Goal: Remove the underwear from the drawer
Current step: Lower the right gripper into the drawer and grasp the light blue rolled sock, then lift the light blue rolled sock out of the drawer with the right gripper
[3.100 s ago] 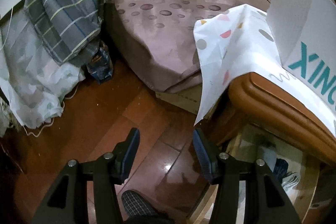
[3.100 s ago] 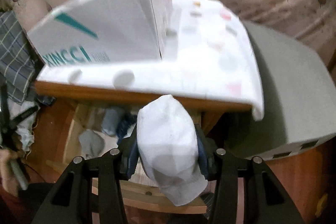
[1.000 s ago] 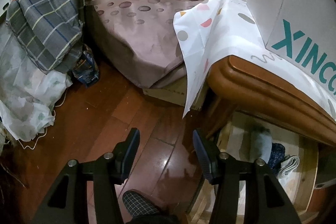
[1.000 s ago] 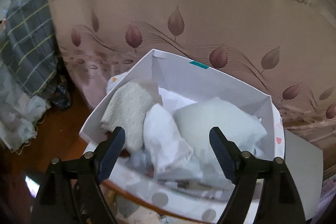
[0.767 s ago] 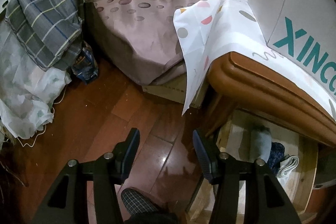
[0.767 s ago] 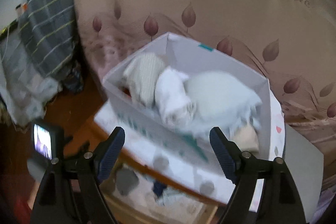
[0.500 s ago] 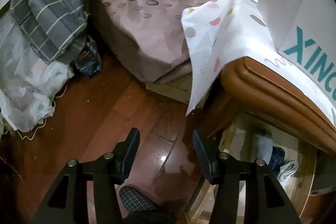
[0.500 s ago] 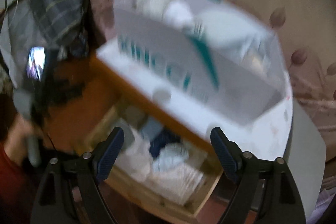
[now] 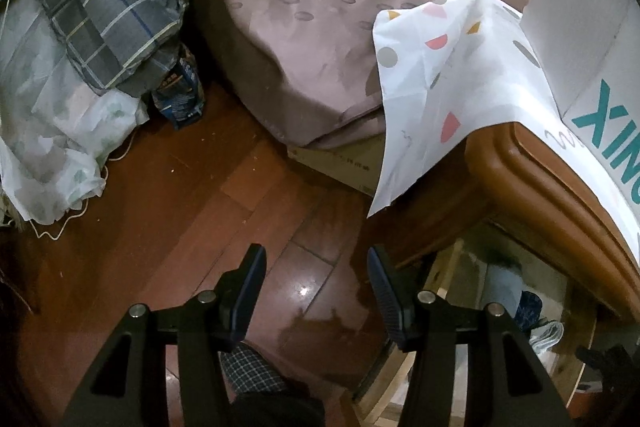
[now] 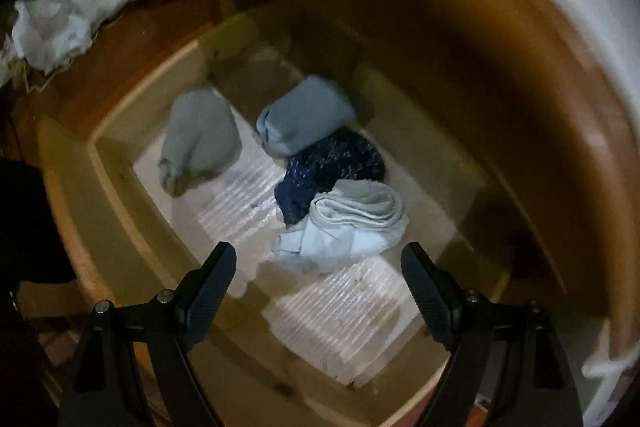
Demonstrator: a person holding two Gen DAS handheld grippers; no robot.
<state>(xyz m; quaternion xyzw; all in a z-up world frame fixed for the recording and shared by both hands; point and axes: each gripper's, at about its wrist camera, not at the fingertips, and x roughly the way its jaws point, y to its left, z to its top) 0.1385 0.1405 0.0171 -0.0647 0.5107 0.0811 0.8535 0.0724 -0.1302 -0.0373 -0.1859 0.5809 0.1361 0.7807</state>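
In the right wrist view the open wooden drawer point(image 10: 116, 211) holds several rolled pieces of underwear: a pale blue-white one point(image 10: 344, 227) nearest, a dark navy one point(image 10: 336, 163), a light blue one point(image 10: 304, 115) and a grey one point(image 10: 196, 139) to the left. My right gripper point(image 10: 318, 267) hangs open just above the pale roll, with nothing between its fingers. My left gripper point(image 9: 316, 267) is open and empty over the wooden floor, left of the drawer point(image 9: 568, 355). A white box point(image 9: 592, 67) with teal letters sits on the cabinet top.
The brown cabinet top edge point(image 10: 520, 75) overhangs the drawer's back. A dotted white cloth point(image 9: 432, 75) drapes off the cabinet. A bed point(image 9: 312, 39) stands beyond, with plaid bedding point(image 9: 112, 3) and white fabric point(image 9: 52, 131) heaped at left. A person's slipper point(image 9: 252, 371) is under the left gripper.
My right gripper has dropped from above the white box down into the drawer opening, over the rolled underwear. The left gripper has stayed almost in place, rolling slightly.
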